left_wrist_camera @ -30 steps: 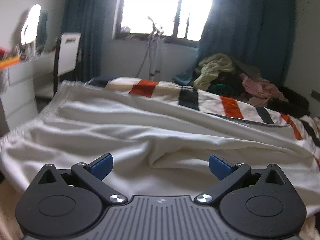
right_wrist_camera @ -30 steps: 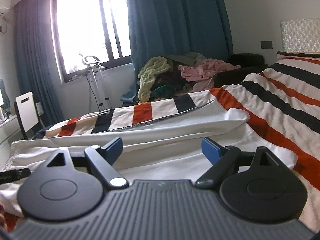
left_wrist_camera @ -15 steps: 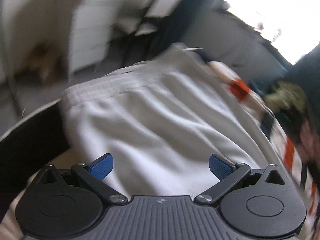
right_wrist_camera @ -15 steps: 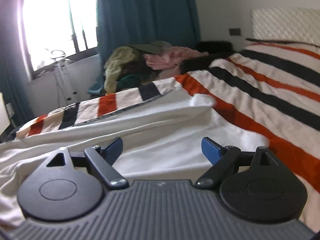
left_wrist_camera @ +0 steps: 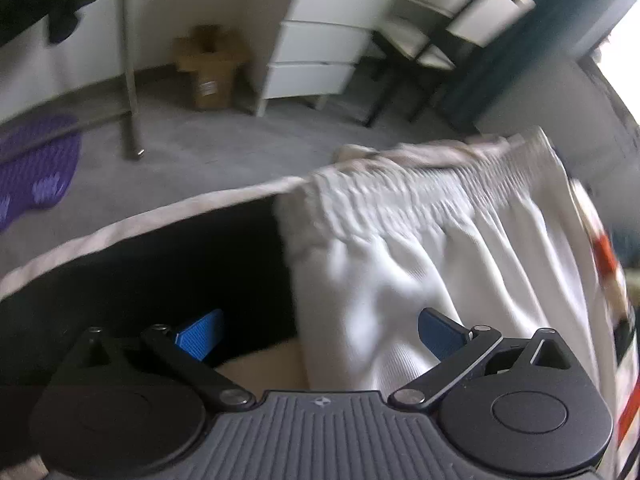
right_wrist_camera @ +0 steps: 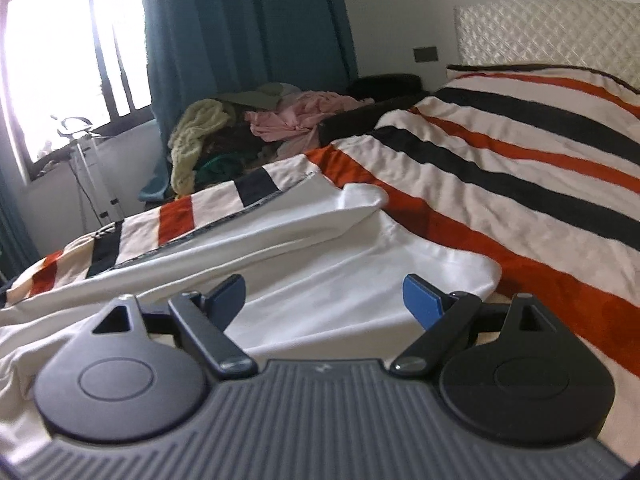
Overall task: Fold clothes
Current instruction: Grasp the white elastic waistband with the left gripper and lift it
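Both tongs spread wide over white shorts on a striped bed.

The left gripper (left_wrist_camera: 318, 330) hangs empty, jaws apart, above the gathered waistband of the white shorts (left_wrist_camera: 440, 256) at the bed's edge; beyond lie grey floor (left_wrist_camera: 224, 148), a cardboard box (left_wrist_camera: 210, 66) and white drawers (left_wrist_camera: 320, 60). The right gripper (right_wrist_camera: 324, 294), also agape and holding nothing, sits over the shorts' legs on the striped blanket (right_wrist_camera: 500, 168), with a clothes pile (right_wrist_camera: 256, 124), teal curtain (right_wrist_camera: 240, 32) and window (right_wrist_camera: 60, 48) behind.
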### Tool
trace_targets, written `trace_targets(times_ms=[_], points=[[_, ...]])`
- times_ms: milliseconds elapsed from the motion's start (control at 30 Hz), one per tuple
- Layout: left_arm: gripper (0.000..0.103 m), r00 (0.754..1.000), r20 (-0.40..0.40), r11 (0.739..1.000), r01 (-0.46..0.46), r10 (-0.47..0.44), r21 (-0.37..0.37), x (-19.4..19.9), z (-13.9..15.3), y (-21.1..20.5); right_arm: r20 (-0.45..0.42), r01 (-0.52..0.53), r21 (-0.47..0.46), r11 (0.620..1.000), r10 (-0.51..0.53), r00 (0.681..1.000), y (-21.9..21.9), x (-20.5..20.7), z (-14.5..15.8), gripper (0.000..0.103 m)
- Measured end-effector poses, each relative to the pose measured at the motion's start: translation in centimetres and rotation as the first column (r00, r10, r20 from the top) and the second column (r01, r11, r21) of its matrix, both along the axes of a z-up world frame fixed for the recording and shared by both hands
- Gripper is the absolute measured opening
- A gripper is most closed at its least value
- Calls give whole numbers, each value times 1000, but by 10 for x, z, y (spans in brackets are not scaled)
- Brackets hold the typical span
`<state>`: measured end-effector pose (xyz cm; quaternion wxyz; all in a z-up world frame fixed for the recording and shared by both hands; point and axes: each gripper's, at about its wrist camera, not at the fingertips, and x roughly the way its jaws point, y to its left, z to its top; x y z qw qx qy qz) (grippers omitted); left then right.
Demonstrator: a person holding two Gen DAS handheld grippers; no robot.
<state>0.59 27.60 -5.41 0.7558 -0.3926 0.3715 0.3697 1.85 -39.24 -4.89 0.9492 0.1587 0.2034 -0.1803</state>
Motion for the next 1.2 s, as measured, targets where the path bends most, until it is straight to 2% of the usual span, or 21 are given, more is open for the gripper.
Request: trace_targets(times_ms=[67, 200, 367, 433, 500, 667, 800, 867, 1000, 1067, 1100, 1133, 1200], points=[[103, 999, -2, 999, 50, -50, 18, 4, 2, -7, -6, 4, 6, 1000, -4, 1000, -1, 0, -1, 87], [103, 985, 143, 994, 100, -94, -35, 1, 5, -16, -12, 4, 9, 1000, -4, 1000, -2, 1, -3, 87], [101, 943, 315, 985, 145, -108, -95, -8, 9, -23, -18, 2, 13, 1000, -2, 1000, -2, 2, -4, 87], [99, 933, 347, 985, 140, -96, -103, -13, 9, -22, -23, -2, 15, 1000, 2, 1000, -1, 3, -4, 87], [98, 941, 329, 985, 125, -79, -121, -15, 7, -20, -28, -7, 17, 1000, 7, 1000, 0, 4, -5, 87], [81, 962, 271, 982, 83, -34, -171, -17, -2, -15, -45, -39, 47, 998, 41, 998, 0, 6, -8, 87], [66, 963, 270, 980, 72, -20, -184, -23, -2, -13, -129, -170, 128, 977, 186, 974, 6, 20, -20, 87], [53, 954, 298, 982, 73, -17, -177, -27, 1, -13, -171, -222, 160, 962, 248, 954, 14, 26, -26, 87], [39, 918, 395, 981, 94, -20, -170, -37, 7, -15, -178, -218, 229, 949, 261, 949, 14, 29, -33, 87], [38, 903, 429, 980, 99, -17, -171, -40, 9, -15, -147, -142, 362, 921, 207, 967, -10, 26, -38, 87], [39, 902, 432, 980, 95, -10, -174, -42, 9, -16, -130, -107, 434, 895, 180, 975, -25, 23, -42, 87], [43, 905, 426, 980, 87, -1, -181, -43, 8, -16, -115, -73, 505, 860, 151, 982, -40, 21, -46, 87], [50, 913, 407, 976, 78, 12, -203, -41, 4, -14, -87, -12, 646, 764, 89, 992, -71, 16, -55, 87]])
